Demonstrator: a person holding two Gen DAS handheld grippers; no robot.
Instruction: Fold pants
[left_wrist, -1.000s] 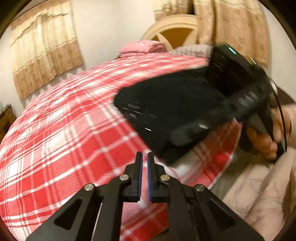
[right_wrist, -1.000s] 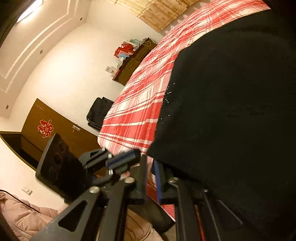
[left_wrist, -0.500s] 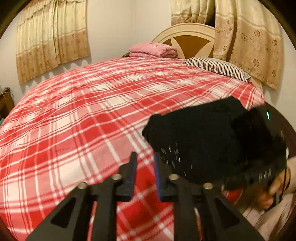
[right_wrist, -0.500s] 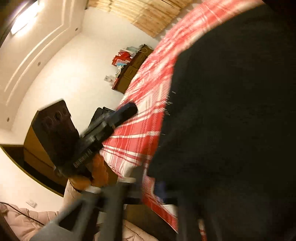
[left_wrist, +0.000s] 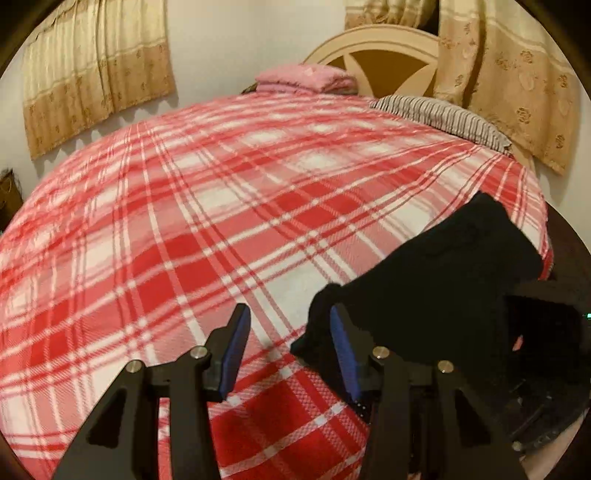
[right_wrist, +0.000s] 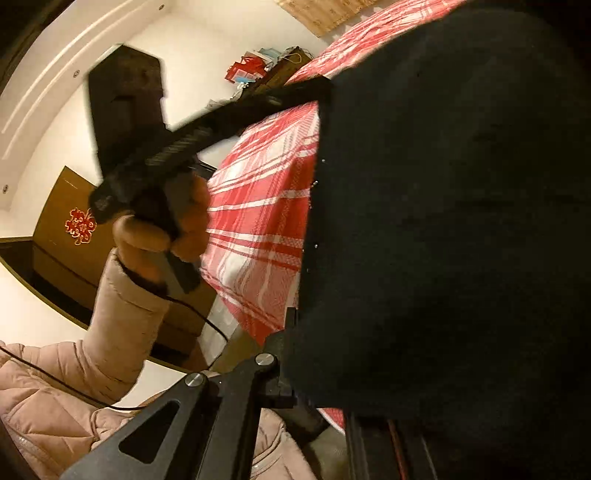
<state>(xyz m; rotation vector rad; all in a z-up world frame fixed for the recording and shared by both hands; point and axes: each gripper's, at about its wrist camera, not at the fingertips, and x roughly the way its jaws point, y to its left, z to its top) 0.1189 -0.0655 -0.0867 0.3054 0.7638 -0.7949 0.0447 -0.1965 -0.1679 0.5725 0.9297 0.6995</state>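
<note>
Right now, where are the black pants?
In the left wrist view the black pants lie at the right edge of the red plaid bed, just beside the open left gripper.

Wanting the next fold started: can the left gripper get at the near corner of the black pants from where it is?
Probably yes: the left gripper is open, and the black pants corner lies by its right finger on the plaid bedspread, nothing between.

Pants (right_wrist: 461, 221) hide right claw (right_wrist: 317, 373) tips.
</note>
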